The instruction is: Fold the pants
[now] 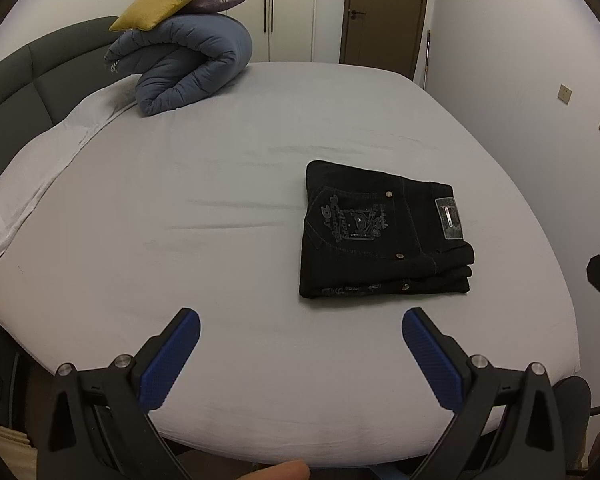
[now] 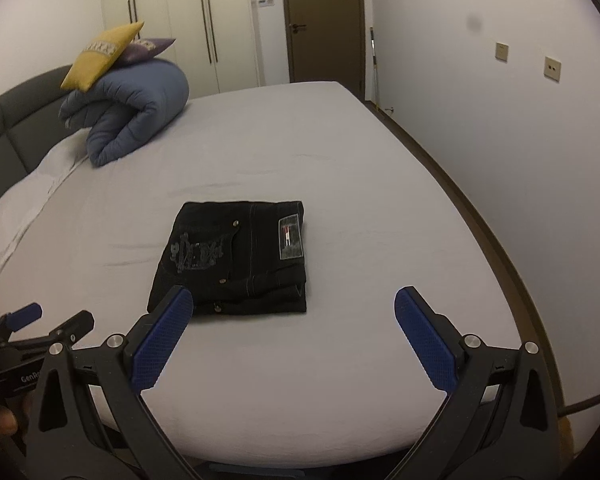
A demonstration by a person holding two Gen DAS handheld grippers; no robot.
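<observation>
Two grippers, left (image 1: pixel 301 322) and right (image 2: pixel 293 307), ribbed blue jaws wide, empty, above square-folded black denim pants (image 1: pixel 384 236)

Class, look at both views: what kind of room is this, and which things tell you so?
Most likely a bedroom. A large bed with a padded headboard, a rolled blue duvet topped with cushions, and tall wardrobe doors behind.

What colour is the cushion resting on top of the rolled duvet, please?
The cushion is mustard yellow with a pale patterned band, clearest in the left wrist view.
</observation>
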